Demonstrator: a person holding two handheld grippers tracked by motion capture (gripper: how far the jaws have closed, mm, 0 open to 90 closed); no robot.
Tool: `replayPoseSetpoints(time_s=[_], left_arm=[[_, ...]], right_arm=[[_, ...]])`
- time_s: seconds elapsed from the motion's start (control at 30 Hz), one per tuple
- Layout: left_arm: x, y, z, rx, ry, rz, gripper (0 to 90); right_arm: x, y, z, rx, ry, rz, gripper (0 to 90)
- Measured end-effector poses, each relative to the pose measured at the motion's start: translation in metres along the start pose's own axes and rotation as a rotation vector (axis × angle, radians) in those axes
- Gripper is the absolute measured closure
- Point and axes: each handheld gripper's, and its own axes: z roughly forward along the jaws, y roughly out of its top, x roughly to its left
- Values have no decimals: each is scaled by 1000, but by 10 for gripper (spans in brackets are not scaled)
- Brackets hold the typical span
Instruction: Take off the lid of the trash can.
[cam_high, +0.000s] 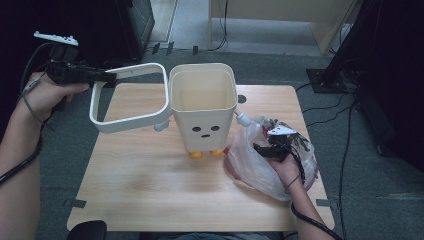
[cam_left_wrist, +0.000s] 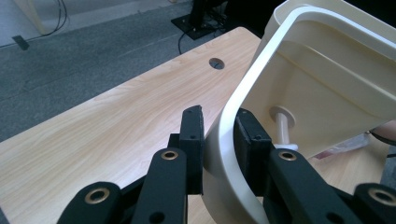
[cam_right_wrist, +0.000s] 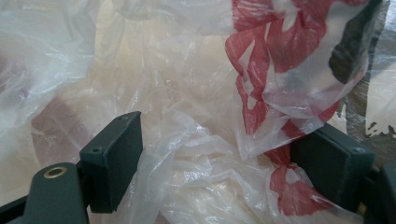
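left gripper (cam_high: 102, 77): jaws clamped on the cream ring frame (cam_left_wrist: 224, 140), held raised off the table's (cam_high: 150, 185) left side, hinged beside the bin (cam_high: 202, 107) | right gripper (cam_high: 270, 147): jaws wide apart, crumpled plastic bag (cam_right_wrist: 196, 154) lying between them, pads not pressing | bag on table just right of the bin

no legible text (red bag print unreadable)
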Motion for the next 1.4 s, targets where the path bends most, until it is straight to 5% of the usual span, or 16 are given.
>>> replayPoseSetpoints(time_s=[0.6,1.4], left_arm=[[12,-33,2,-18,9,-11,753],[26,-75,12,23,16,-22,752]], right_arm=[[0,0,0,1,0,1,195],[0,0,0,0,0,0,195]])
